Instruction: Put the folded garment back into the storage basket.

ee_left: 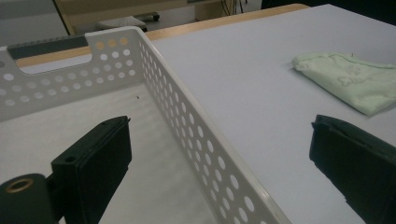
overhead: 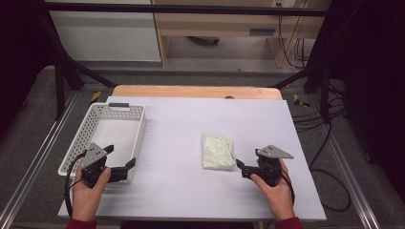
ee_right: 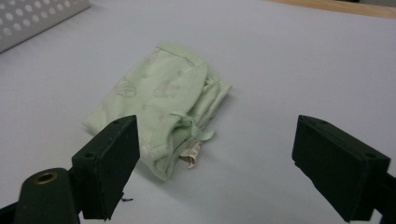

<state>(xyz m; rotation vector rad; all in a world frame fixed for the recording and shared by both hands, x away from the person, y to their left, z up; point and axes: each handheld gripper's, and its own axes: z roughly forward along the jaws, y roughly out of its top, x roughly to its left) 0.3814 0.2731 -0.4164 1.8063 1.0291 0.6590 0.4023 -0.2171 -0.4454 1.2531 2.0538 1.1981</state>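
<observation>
Lilac table sheet (overhead: pixel 191 181) (wooden edge behind) — left gripper (overhead: pixel 120 160), right gripper (overhead: pixel 245 163) fingers released.

Overhead forward-down view; two low close views sharing folded cloth (ee_left: pixel 355 81).

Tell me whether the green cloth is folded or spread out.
Folded. The green cloth lies as a compact, layered bundle on the table, its edges doubled over.

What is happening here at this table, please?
A person sits at a table with a gripper in each hand. The right gripper, jaws open, points at a folded light green garment lying on the pale lilac tabletop, not yet touching it. The left gripper hangs open over the near right wall of a white perforated basket. Nothing is held.
</observation>
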